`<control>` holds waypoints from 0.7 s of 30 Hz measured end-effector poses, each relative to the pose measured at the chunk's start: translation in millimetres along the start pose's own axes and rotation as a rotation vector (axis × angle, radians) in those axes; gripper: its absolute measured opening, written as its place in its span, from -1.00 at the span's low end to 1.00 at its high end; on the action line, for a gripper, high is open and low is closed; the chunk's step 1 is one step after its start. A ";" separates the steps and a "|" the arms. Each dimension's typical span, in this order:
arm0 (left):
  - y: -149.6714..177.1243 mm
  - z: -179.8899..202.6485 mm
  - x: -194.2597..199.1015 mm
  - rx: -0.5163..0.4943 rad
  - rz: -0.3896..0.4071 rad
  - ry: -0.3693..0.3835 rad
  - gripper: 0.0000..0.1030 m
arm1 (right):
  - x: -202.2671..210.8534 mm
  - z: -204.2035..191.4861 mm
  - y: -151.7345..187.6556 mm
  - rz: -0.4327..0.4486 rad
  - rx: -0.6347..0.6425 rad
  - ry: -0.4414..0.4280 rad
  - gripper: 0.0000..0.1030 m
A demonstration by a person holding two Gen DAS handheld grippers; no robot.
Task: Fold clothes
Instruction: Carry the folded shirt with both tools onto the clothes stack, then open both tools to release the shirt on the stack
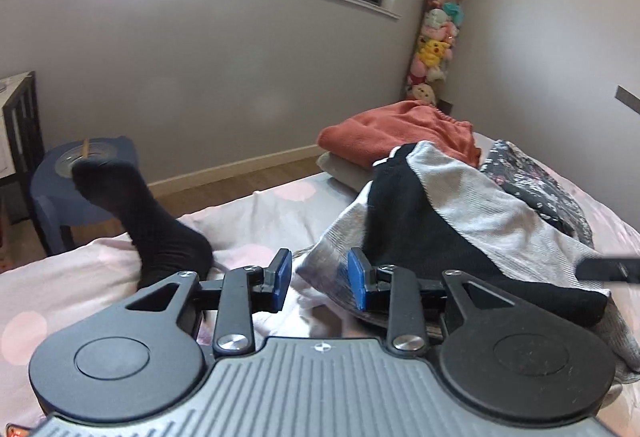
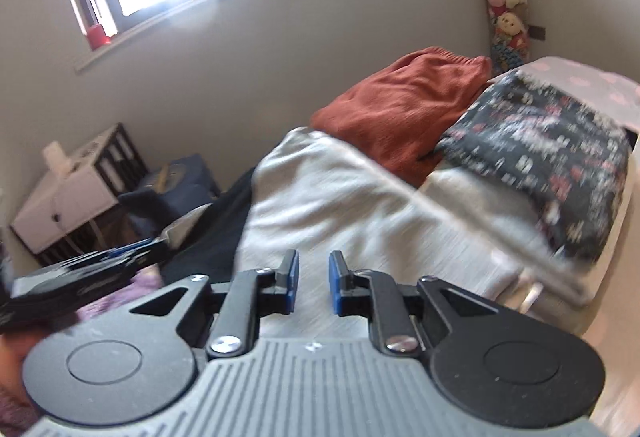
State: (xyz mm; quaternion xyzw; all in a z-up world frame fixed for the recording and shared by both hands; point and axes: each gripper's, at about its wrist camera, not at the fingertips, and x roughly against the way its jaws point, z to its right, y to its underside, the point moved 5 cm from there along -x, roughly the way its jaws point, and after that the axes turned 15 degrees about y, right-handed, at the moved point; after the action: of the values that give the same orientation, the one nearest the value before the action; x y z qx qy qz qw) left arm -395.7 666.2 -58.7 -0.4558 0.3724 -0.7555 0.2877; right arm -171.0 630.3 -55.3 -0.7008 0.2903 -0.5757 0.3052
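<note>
Both jaws stood apart, empty: left gripper (image 1: 319, 279), right gripper (image 2: 313, 287); bed (image 1: 80, 277) carried one grey-black garment (image 1: 460, 205), one black sock (image 1: 160, 229).

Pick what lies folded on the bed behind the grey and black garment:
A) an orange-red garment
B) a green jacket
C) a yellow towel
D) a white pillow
A: the orange-red garment lies folded at the far edge of the bed, just behind the grey and black garment.
</note>
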 end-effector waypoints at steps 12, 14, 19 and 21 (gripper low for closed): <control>-3.8 32.9 35.8 0.022 -0.002 0.103 -0.16 | 10.9 -24.5 56.6 0.007 -0.079 0.077 -0.66; -2.0 46.1 43.0 -0.006 -0.007 0.115 -0.11 | 22.9 -21.0 51.9 0.030 -0.119 0.091 -0.59; 0.1 81.1 62.6 -0.079 0.011 0.132 0.05 | 78.9 -20.2 47.7 0.159 -0.155 0.148 0.09; 1.5 96.5 69.8 -0.119 0.024 0.127 0.08 | 100.9 -24.4 50.5 0.210 -0.126 0.194 0.30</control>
State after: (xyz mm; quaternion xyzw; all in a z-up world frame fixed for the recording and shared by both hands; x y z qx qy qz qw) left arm -337.6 582.4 2.9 -0.4186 0.4395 -0.7560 0.2449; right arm -180.7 518.9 -26.5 -0.6255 0.4256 -0.5863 0.2897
